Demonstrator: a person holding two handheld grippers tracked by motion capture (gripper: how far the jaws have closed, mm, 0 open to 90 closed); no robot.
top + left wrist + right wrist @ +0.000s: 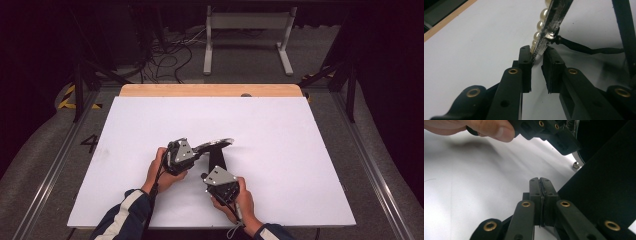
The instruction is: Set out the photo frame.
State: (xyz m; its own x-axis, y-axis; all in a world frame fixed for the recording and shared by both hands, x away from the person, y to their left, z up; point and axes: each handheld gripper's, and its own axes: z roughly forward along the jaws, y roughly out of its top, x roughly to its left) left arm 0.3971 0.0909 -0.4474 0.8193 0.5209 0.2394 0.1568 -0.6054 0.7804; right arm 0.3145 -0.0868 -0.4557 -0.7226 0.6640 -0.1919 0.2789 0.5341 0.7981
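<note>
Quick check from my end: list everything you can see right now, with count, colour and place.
Table: one, white top with a wooden strip at the far edge, centre of the high view.
Pearl-edged piece: one, silver rim with cream pearls, lifted off the table at its middle, rim between the left gripper's jaws.
Black strap or flap: one, black, beside the pearl-edged piece; what it is I cannot tell.
Stand: one, white, on the floor beyond the table.
Cables: several, dark, on the floor at far left.
Left gripper: one, black, shut on the piece's rim.
Right gripper: one, black, jaws pressed together on something thin and dark.
Hands: two, near edge.
</note>
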